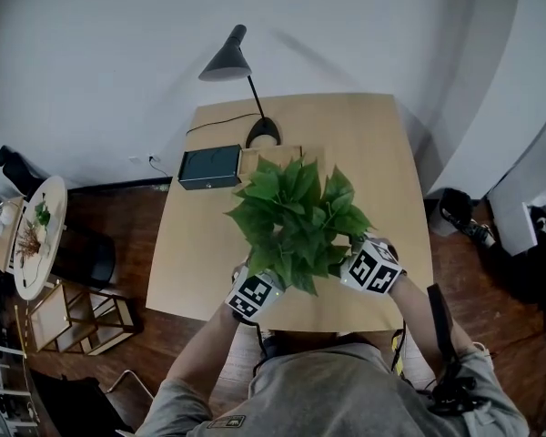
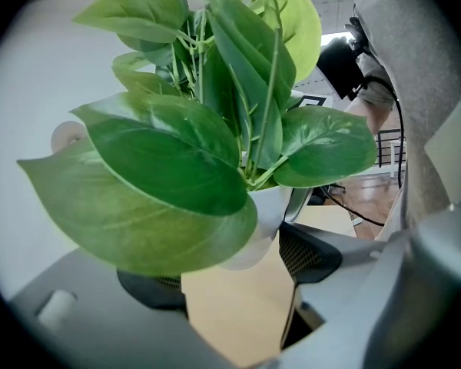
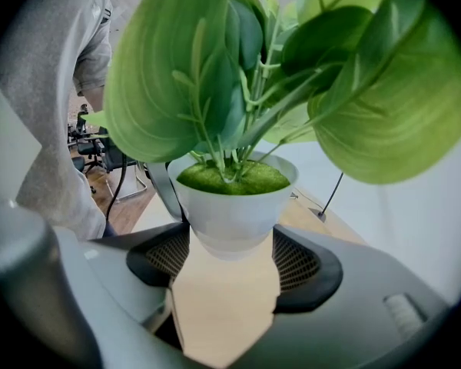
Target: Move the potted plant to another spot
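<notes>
At the table's [image 1: 209, 244] near edge, potted plant [image 1: 296, 217] between both tools — left tool [image 2: 230, 271], right tool [image 3: 230, 256], each clamped on its white pot [image 3: 229, 206]

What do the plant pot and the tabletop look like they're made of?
The pot: smooth white with a soft sheen, likely glazed ceramic or plastic; can't tell which. The tabletop: even pale tan, matte, likely wood veneer or laminate.

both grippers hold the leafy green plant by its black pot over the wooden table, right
Not quite: the pot is white, not black, as the right gripper view shows. The rest holds: the left gripper and the right gripper each have their jaws on the round white pot of the leafy green plant, over the light wooden table.
</notes>
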